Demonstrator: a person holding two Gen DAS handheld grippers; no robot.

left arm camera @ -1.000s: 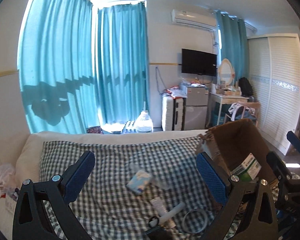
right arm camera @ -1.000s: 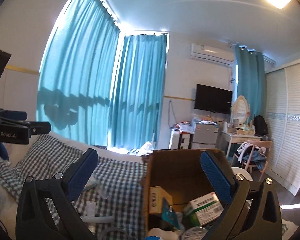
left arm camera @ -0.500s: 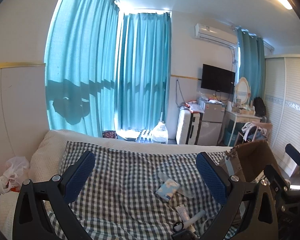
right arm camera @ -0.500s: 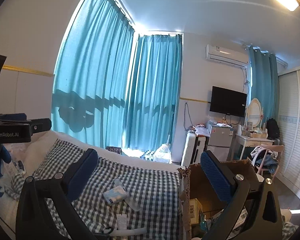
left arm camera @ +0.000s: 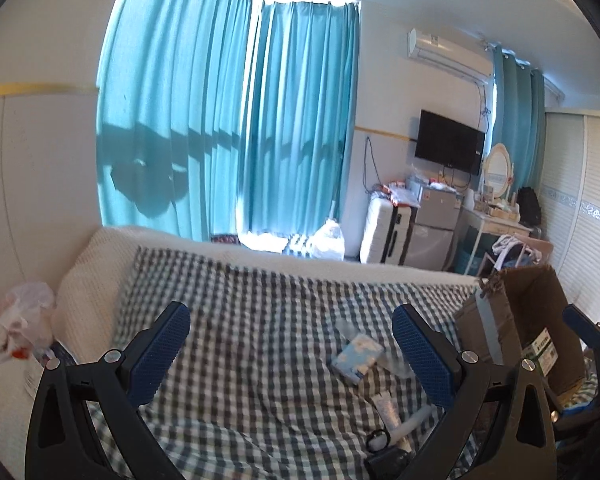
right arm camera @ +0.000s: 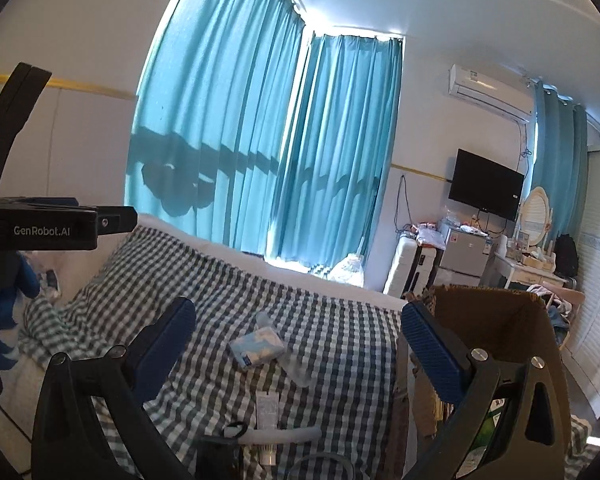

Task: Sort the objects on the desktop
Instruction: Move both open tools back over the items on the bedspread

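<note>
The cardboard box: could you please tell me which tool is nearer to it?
Right. The right tool hangs open with one finger at the cardboard box rim; the left tool hangs open over the checked cloth, further left.

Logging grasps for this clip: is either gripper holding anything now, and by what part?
Nothing is held. The left gripper and right gripper are both open and empty above the checked cloth.

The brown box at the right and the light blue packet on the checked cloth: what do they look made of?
Box: apparently corrugated cardboard, matte brown, with a frayed torn edge. Packet: probably thin printed plastic film over something soft, maybe tissues; its corners look rounded, but the print is too blurred to confirm.
</note>
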